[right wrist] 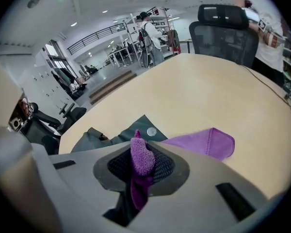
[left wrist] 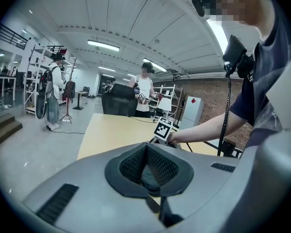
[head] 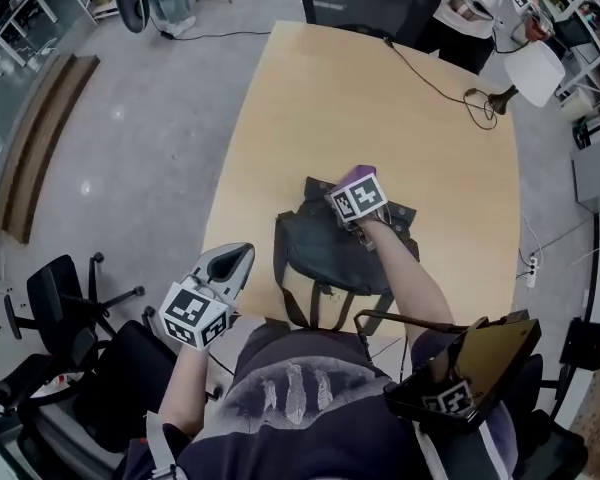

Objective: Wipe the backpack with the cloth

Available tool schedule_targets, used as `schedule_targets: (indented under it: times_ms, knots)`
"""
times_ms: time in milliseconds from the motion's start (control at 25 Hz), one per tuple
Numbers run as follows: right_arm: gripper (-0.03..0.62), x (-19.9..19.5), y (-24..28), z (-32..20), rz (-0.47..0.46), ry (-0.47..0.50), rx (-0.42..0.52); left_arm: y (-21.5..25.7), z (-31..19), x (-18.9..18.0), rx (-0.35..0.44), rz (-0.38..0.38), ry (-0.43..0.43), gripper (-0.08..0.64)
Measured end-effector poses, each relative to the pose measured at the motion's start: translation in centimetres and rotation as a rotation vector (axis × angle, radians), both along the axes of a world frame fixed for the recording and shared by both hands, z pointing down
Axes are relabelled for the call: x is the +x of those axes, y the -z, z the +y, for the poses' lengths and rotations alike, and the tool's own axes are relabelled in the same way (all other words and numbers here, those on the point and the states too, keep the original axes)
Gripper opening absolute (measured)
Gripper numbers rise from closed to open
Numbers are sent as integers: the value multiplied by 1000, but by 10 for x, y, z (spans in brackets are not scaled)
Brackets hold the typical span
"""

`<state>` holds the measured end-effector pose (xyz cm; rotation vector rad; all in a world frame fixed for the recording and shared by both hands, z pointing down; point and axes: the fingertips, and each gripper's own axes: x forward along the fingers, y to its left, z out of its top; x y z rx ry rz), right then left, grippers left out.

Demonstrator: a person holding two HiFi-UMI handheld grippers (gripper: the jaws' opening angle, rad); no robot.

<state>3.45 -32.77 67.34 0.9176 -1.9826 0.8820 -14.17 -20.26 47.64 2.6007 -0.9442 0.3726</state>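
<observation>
My right gripper (head: 351, 184) pinches the cloth (right wrist: 205, 142) at the backpack's (head: 318, 250) far end, with the loose flap spilling ahead onto the table (head: 380, 98). The pack runs back toward me, straps nearest, so I judge the wipe pulls my way. My left gripper (head: 238, 256), jaws pressed together on nothing, hangs off the table's near-left edge.

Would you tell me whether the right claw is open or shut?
Shut on the cloth: the right claw pinches a purple fold between its jaws, above the backpack.
</observation>
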Motion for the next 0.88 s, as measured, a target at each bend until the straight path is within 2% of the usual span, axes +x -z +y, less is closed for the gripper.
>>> schedule_targets:
  times_ms: [440, 520, 600, 720, 800, 880]
  knots:
    - [57, -77, 12, -15, -205, 21, -13, -3, -1, -28, -12, 7, 48, 8]
    - [55, -86, 18, -16, -277, 2, -24, -3, -1, -32, -9, 9, 55, 8]
    - [55, -95, 34, -17, -427, -49, -48, -3, -2, -35, -8, 9, 59, 8]
    - [54, -110, 80, -17, -738, -115, -79, -2, -3, -35, -6, 8, 55, 8]
    - [54, -118, 125, -13, -963, -117, -95, 0, -4, -33, 0, 9, 47, 8]
    - [54, -124, 171, -2, -1184, -68, -127, 1, -6, -31, 5, 8, 40, 8]
